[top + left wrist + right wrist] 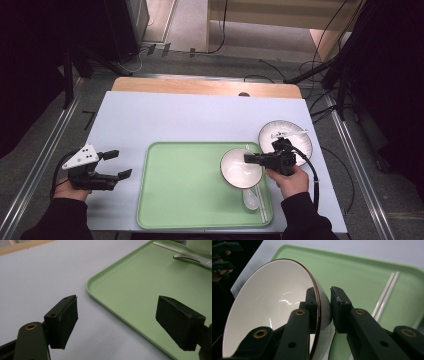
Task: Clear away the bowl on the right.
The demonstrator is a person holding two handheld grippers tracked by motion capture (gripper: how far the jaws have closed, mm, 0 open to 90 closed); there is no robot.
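Pale blue-grey table surface carries a green tray, with dark floor and cables around it. High view: the right gripper holds a white bowl by its rim above the tray's right part; a white spoon and chopsticks lie on the tray beneath, and a second, ribbed bowl sits on the table beyond the tray's right edge. Right gripper view adds the detail: one jaw inside the bowl, one outside, clamping the brown-edged wall, bowl tilted. The left gripper rests left of the tray; its own view shows the jaws wide apart, nothing between them, over the tray's corner.
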